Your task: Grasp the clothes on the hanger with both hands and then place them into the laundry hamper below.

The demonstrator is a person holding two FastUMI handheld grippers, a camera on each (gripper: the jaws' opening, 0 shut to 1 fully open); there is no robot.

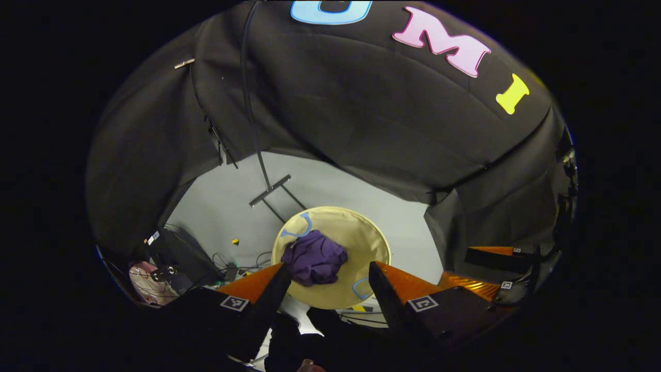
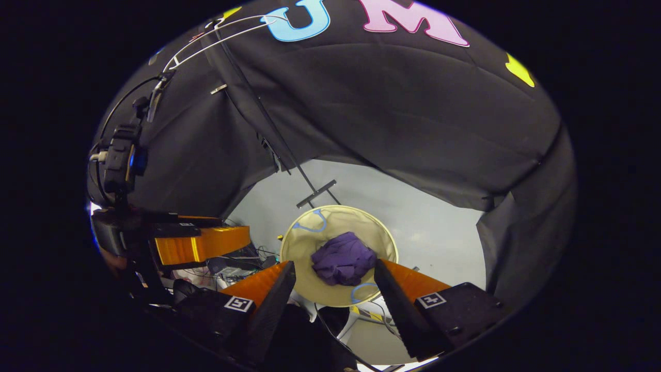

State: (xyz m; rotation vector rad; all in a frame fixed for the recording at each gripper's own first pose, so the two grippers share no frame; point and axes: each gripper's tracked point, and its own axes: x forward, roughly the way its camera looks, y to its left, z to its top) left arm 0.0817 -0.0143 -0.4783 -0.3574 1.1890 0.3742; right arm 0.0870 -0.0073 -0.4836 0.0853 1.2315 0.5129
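Two hand-held grippers (image 1: 325,274) (image 2: 335,271) open, one garment (image 1: 314,257), one hamper (image 1: 369,235)

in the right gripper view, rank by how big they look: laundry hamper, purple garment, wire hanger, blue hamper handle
1. laundry hamper
2. wire hanger, long but thin, and near the view's edge, so its rank is unsure
3. purple garment
4. blue hamper handle
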